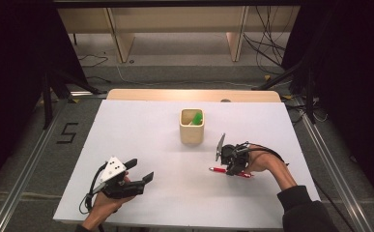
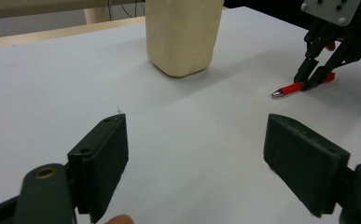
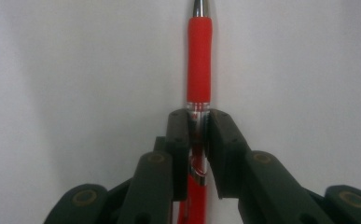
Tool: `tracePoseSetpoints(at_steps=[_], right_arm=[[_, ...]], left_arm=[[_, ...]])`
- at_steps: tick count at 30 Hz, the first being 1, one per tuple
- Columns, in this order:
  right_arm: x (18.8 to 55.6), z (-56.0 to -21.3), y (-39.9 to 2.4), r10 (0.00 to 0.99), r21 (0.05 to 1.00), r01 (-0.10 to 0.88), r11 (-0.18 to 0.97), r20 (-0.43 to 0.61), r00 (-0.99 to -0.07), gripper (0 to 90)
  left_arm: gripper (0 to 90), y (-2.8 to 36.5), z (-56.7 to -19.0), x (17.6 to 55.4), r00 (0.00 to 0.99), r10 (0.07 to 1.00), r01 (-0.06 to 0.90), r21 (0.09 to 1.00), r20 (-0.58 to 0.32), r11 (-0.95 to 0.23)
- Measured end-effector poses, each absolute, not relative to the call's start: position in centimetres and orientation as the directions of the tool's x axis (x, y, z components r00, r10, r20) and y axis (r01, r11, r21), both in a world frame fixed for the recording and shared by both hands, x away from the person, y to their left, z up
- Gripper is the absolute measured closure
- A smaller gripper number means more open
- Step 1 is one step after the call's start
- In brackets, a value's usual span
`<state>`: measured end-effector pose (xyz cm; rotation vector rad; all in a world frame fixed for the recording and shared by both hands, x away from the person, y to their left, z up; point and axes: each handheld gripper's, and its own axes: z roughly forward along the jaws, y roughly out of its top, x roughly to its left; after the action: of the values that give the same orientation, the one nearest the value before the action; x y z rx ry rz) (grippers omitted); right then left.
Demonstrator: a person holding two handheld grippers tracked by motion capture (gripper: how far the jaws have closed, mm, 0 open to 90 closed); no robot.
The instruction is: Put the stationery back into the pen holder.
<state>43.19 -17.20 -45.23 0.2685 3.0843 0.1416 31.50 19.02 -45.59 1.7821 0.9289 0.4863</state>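
The right gripper (image 1: 234, 165) is down at the right part of the white table (image 1: 141, 145), and its two black jaws are pressed together on the red pen (image 1: 230, 171). In the right gripper view the pads clamp the clear middle part of the pen (image 3: 199, 60), and the red grip section and the metal tip stick out in front of the jaws. The pen lies flat on the table, its tip toward the middle of the table, a little in front of the cream-coloured cup (image 1: 192, 126). The cup stands upright near the table centre, and something green (image 1: 197, 117) is inside it.

The left gripper (image 1: 138, 170) rests at the near left side, well apart from the pen. Its jaws stand wide open with nothing between them; bare table is between the two pads (image 2: 106, 158).
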Motion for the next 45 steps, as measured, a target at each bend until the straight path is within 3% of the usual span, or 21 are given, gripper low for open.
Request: tracePoseSetpoints(at_steps=[7, 22, 27, 33, 38, 45], right_arm=[[42.7, -44.6, -17.4, 0.162, 0.126, 0.154, 0.98, -0.054, -0.985, 79.8], [42.0, -42.1, -18.5, 0.282, 0.406, 0.215, 0.888, -0.114, -0.953, 79.8], [41.9, -41.3, -19.2, 0.435, 0.574, 0.315, 0.756, -0.081, -0.897, 79.9], [41.3, -41.0, -20.7, 0.581, 0.786, 0.415, 0.457, 0.09, -0.809, 79.9], [41.0, -41.2, -21.6, 0.63, 0.853, 0.453, 0.258, 0.207, -0.749, 79.9], [40.2, -40.9, -21.5, 0.644, 0.883, 0.447, 0.145, 0.259, -0.72, 79.9]], left_arm=[[21.6, 19.1, -45.6, 31.6, 0.617, 0.781, 0.366, 0.914, -0.097, -0.176], [21.6, 19.1, -45.6, 31.6, 0.616, 0.782, 0.366, 0.913, -0.094, -0.178], [21.6, 19.1, -45.6, 31.6, 0.614, 0.783, 0.366, 0.914, -0.096, -0.175], [21.6, 19.1, -45.6, 31.6, 0.612, 0.785, 0.366, 0.914, -0.095, -0.175], [21.6, 19.1, -45.7, 31.6, 0.611, 0.786, 0.365, 0.914, -0.093, -0.176], [21.6, 19.1, -45.7, 31.6, 0.609, 0.787, 0.366, 0.915, -0.096, -0.171]])
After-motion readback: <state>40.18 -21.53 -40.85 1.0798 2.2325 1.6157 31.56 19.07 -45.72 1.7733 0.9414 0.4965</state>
